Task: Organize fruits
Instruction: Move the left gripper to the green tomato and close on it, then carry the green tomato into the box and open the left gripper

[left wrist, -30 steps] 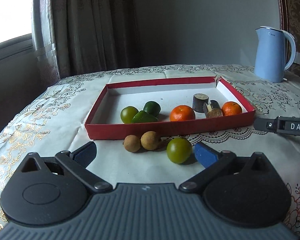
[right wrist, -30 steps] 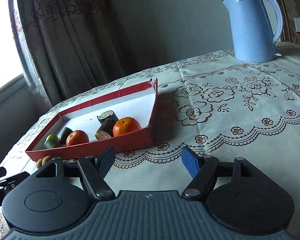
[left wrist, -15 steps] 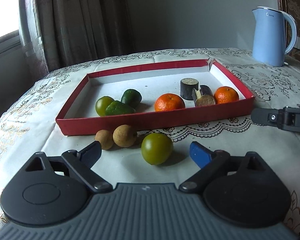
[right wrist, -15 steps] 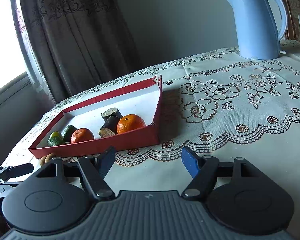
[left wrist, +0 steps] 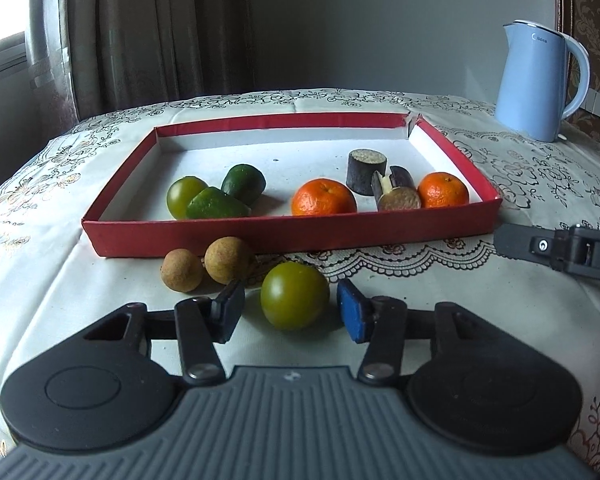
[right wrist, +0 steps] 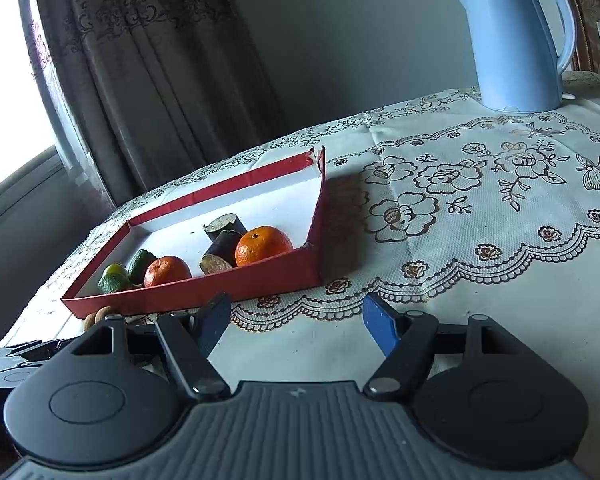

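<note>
A round olive-green fruit (left wrist: 295, 295) lies on the tablecloth in front of the red tray (left wrist: 292, 236). My left gripper (left wrist: 290, 309) straddles it and its jaws are closing, with a thin gap still showing on each side of the fruit. Two brown longans (left wrist: 182, 270) (left wrist: 228, 260) sit just left of it, against the tray wall. Inside the tray are two oranges (left wrist: 324, 203) (left wrist: 443, 189), three green fruits (left wrist: 216, 204) and dark cane pieces (left wrist: 366, 166). My right gripper (right wrist: 296, 322) is open and holds nothing, to the right of the tray (right wrist: 220, 284).
A light blue kettle (left wrist: 540, 80) (right wrist: 516, 36) stands at the back right of the table. One finger of the right gripper (left wrist: 560, 248) reaches in from the right, near the tray's front corner. Curtains hang behind the table, whose left edge falls away.
The left gripper came forward and down to the green fruit, and its jaws narrowed from wide open to almost touching it. The right gripper stayed where it was.
</note>
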A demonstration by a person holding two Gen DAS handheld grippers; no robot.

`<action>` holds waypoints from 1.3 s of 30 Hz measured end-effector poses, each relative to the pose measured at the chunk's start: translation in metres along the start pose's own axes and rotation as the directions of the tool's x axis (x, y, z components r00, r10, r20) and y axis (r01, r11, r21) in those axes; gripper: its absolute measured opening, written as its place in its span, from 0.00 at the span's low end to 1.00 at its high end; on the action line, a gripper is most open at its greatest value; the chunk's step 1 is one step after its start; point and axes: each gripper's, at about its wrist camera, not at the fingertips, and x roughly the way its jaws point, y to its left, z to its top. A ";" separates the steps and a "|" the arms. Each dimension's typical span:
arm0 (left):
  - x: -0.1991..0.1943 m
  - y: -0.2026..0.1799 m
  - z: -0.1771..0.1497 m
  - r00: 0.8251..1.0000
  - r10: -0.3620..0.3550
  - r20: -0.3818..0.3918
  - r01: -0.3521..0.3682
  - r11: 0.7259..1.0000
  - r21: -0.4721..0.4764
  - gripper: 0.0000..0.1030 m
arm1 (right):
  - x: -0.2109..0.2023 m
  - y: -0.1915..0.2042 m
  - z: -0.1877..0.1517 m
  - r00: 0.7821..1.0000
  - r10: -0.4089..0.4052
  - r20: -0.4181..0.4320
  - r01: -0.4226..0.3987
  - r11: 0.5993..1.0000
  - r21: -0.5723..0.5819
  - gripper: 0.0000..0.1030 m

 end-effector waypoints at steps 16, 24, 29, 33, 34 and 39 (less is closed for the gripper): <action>-0.023 -0.003 0.000 0.999 0.034 0.037 -0.034 0.999 0.020 0.31 | 0.000 -0.002 0.000 1.000 -0.006 0.001 0.006 1.000 0.015 0.71; -0.037 0.004 0.009 0.995 0.058 0.077 -0.059 0.998 0.015 0.31 | -0.001 -0.001 0.000 1.000 -0.018 0.003 0.018 1.000 0.014 0.71; -0.034 0.008 0.020 0.993 0.077 0.090 -0.080 0.997 0.022 0.31 | 0.001 0.000 0.000 0.999 -0.036 -0.012 0.036 0.999 0.006 0.71; -0.030 0.011 0.025 0.993 0.082 0.090 -0.085 0.996 0.022 0.31 | 0.004 0.004 0.000 0.999 -0.044 -0.028 0.043 0.999 -0.016 0.74; -0.029 0.012 0.026 0.992 0.083 0.090 -0.086 0.996 0.024 0.31 | 0.005 0.006 0.000 0.998 -0.052 -0.032 0.051 0.998 -0.029 0.74; -0.021 0.015 0.031 0.992 0.094 0.084 -0.096 0.995 0.025 0.31 | 0.013 0.024 -0.002 0.990 -0.122 -0.066 0.111 0.983 -0.147 0.79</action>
